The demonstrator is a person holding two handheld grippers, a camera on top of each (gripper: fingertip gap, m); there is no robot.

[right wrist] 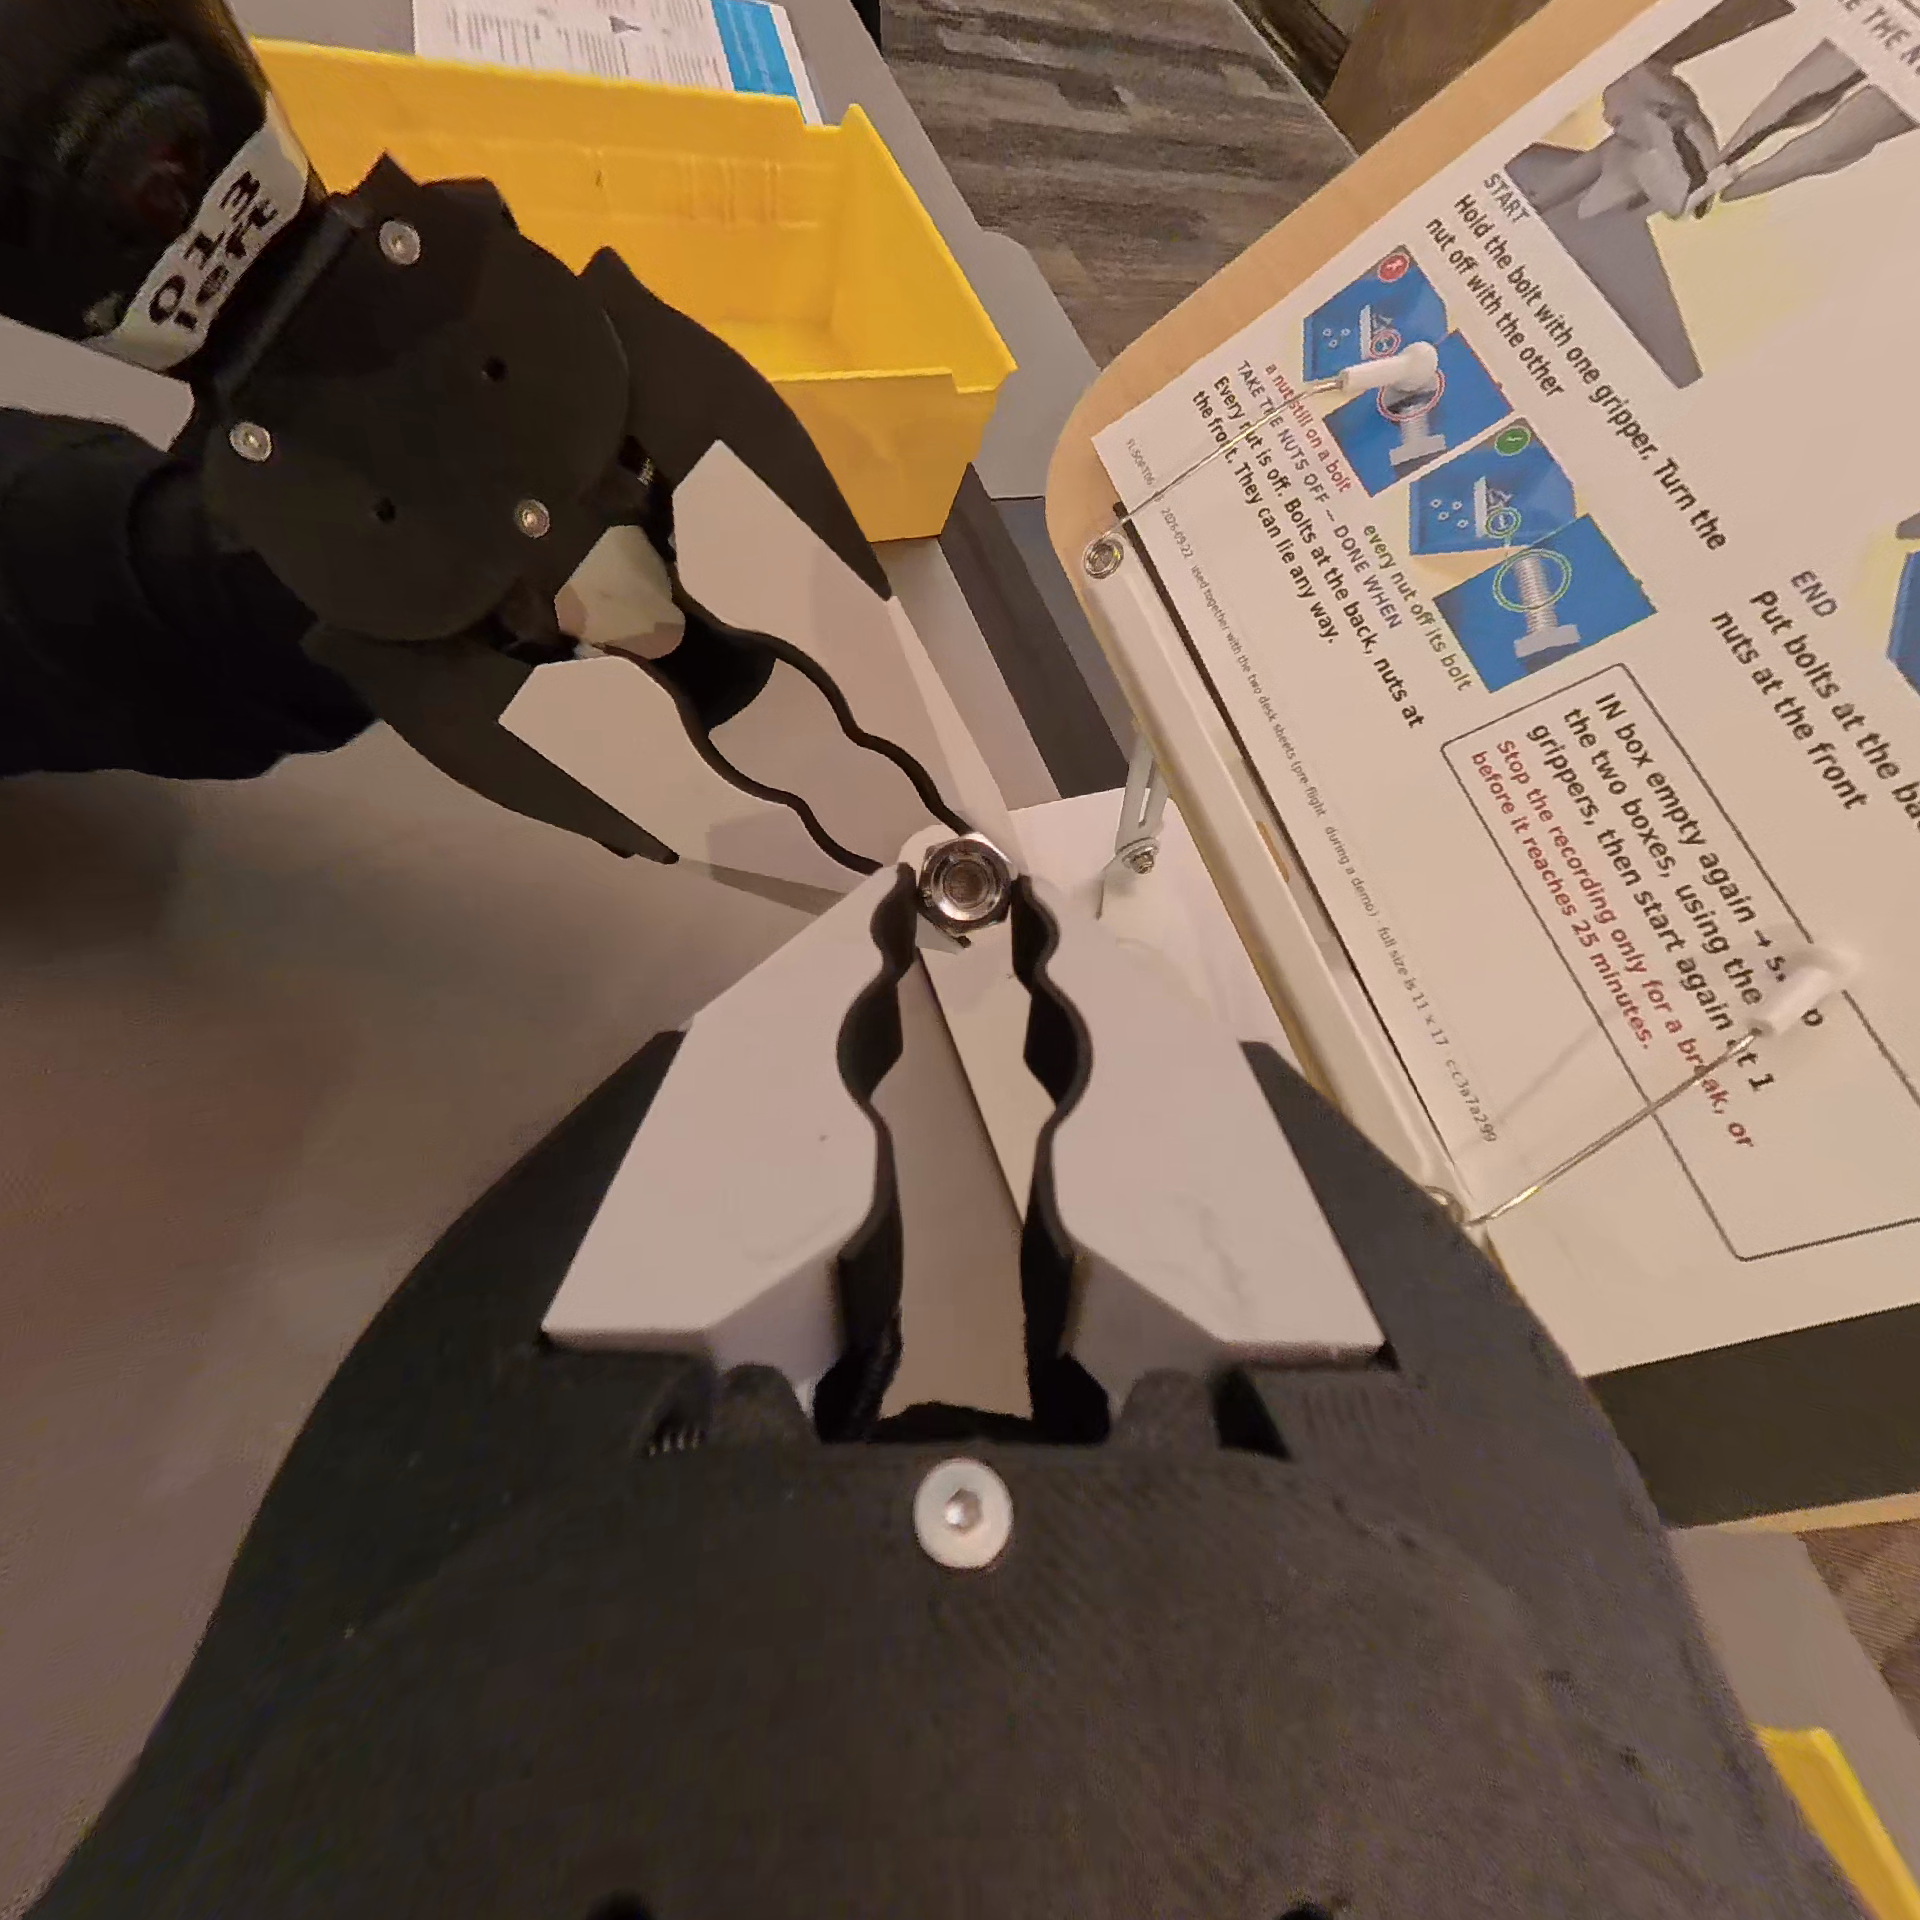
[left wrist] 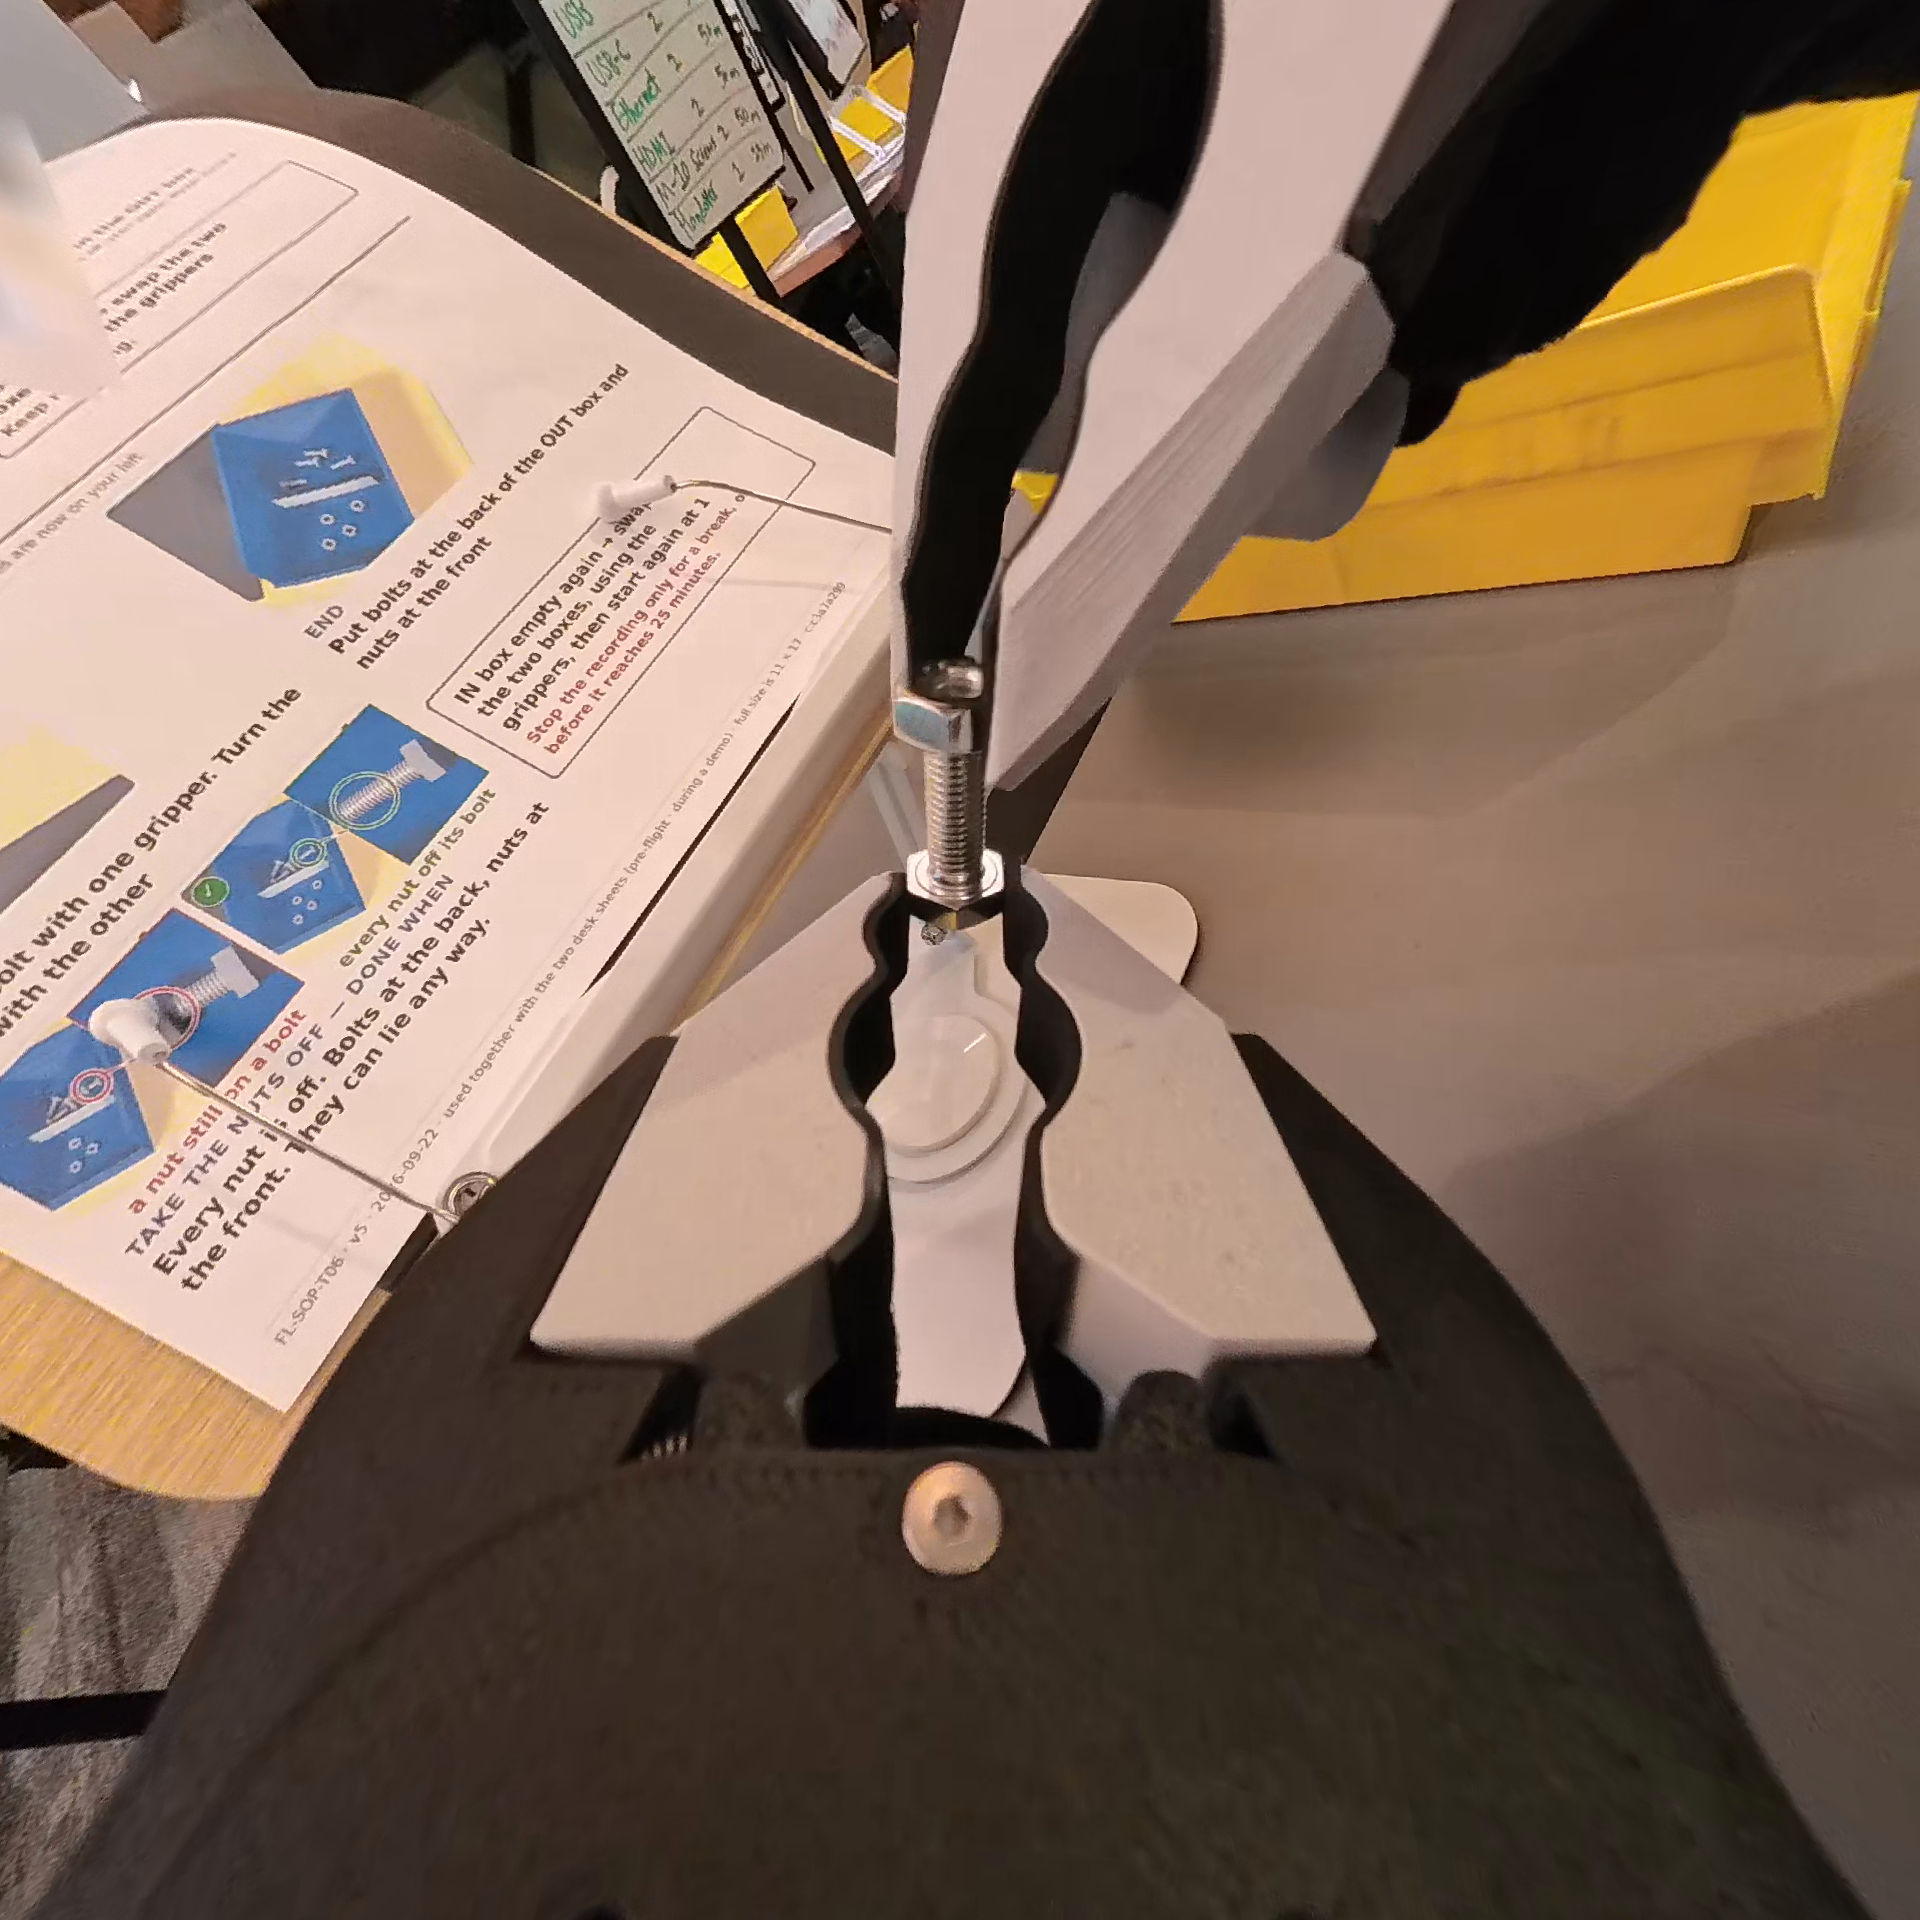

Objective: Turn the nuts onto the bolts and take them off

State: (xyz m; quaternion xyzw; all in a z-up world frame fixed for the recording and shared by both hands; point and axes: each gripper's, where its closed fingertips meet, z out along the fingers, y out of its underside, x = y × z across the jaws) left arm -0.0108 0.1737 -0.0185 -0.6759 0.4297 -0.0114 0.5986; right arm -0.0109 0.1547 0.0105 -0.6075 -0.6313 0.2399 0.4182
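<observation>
- Bolt (left wrist: 945,805) and nut (left wrist: 954,879) are held in the air between the two grippers, above the grey counter (left wrist: 1558,935) – neither part rests on anything.
- In the left wrist view, the left gripper (left wrist: 956,902) has its black-lined fingers (left wrist: 1023,997) drawn narrow, pinching the hex nut at their very tips.
- The nut sits low on the threaded shank, near the end farthest from the head; most of the thread is bare above it.
- The right gripper (left wrist: 940,665) comes down from above in that view, its fingers closed on the head end of the bolt, with a square silver piece just below the tips.
- The right wrist view looks straight along the bolt: the right gripper (right wrist: 961,883) shows the nut (right wrist: 961,885) end-on, a bright hexagon with a round centre, right at its tips.
- The left gripper (right wrist: 914,831) reaches in from the upper left there, held by a black-gloved hand (right wrist: 94,582), its wavy black fingers (right wrist: 790,717) meeting the nut from the side.
- A yellow bin (right wrist: 727,239) stands on the counter behind the left gripper; another yellow bin (left wrist: 1558,416) shows in the left view (whether it is the same one cannot be told).
- A printed instruction sheet (left wrist: 364,727) lies on a tilted wooden board (right wrist: 1226,343), pinned by thin wire clips with white tips (left wrist: 634,497) – it stands just beside the grippers.
</observation>
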